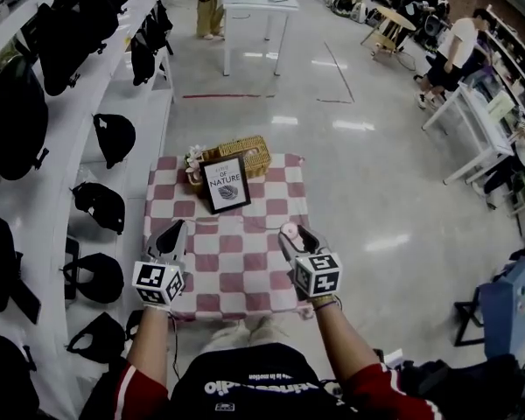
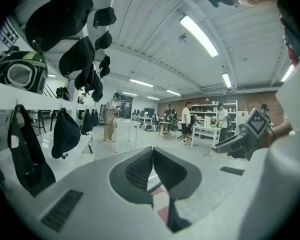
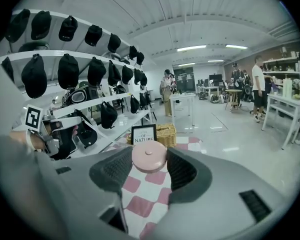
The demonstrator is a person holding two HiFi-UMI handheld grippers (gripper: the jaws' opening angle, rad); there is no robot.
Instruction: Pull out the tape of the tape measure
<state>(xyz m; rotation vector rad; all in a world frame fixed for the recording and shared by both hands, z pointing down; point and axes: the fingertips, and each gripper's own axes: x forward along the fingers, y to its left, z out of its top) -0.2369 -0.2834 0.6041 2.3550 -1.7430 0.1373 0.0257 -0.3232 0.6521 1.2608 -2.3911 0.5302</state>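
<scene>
Head view layout, referenced to the sign (image 1: 226,183) standing on the checked-cloth bench (image 1: 245,269).

- Far left of the sign: white shelves (image 1: 70,129) carrying black caps.
- Nearer than the sign, to its left: left hand-held gripper (image 1: 176,228), above the bench. The left gripper view shows its pads pressed together at the tips, with nothing between them.
- Directly behind the sign: wicker basket (image 1: 249,151).
- Nearer than the sign, to its right: right hand-held gripper (image 1: 289,232), above the bench. It pinches the tape measure (image 3: 149,157), a round pink case held by its rim between the two pads, flat face up.
</scene>
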